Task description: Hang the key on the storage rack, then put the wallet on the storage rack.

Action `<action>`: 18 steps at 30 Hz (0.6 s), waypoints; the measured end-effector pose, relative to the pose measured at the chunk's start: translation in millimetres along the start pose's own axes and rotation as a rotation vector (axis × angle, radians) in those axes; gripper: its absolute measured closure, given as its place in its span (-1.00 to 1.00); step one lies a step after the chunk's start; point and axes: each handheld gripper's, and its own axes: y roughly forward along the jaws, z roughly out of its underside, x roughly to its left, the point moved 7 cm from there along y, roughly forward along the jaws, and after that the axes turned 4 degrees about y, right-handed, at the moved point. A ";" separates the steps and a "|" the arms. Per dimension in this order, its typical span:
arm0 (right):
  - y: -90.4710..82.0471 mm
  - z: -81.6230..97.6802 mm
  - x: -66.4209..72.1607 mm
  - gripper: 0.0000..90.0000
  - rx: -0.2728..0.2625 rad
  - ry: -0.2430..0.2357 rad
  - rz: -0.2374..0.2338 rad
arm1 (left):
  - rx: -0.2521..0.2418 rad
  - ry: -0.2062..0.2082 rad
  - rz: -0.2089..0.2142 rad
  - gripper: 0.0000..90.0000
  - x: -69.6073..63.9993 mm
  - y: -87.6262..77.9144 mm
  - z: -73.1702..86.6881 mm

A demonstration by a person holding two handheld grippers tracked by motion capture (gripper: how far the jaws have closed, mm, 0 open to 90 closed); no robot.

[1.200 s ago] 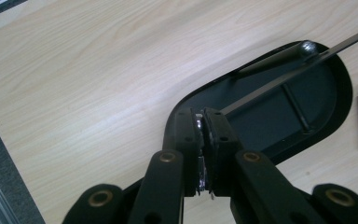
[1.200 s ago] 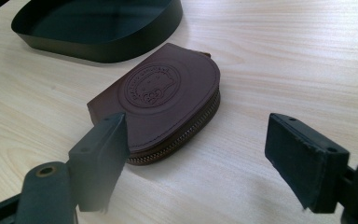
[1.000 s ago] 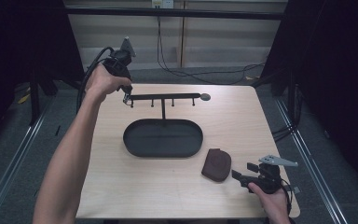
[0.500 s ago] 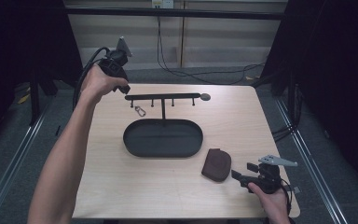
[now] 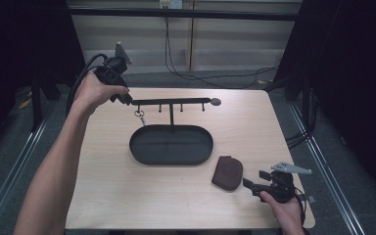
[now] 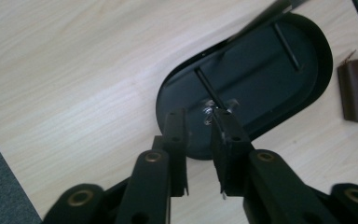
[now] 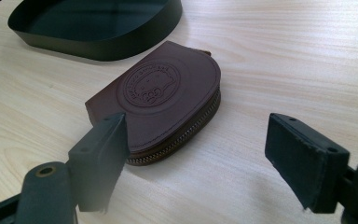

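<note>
Left gripper (image 5: pixel 127 99) hovers at the hook rack's (image 5: pixel 171 102) far-left end, jaws slightly parted around nothing. Right gripper (image 7: pixel 205 154) gapes wide beside the brown pouch (image 7: pixel 161 100), near the table's (image 5: pixel 274 127) front-right corner.

Matt black metal tray (image 5: pixel 171 159); brown embossed leather pouch (image 7: pixel 163 100); pale wood table (image 5: pixel 254 132).

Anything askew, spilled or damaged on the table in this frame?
Nothing stands out. The hook stand is upright in its black tray, a key ring hangs near its left end, and the brown coin pouch lies flat and zipped, between tray and right gripper.
</note>
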 end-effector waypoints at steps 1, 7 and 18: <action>-0.1 0.0 -0.1 -0.52 -0.001 0.001 0.001 | 0.007 0.008 -0.006 0.66 0.0 0.9 3.1; 0.5 -0.1 -0.2 -0.52 0.001 0.000 0.002 | -0.013 0.023 -0.007 0.29 -6.8 4.3 15.5; 0.7 0.1 -1.2 -0.52 0.001 0.003 0.007 | -0.116 0.056 0.018 -0.26 -17.8 9.8 42.4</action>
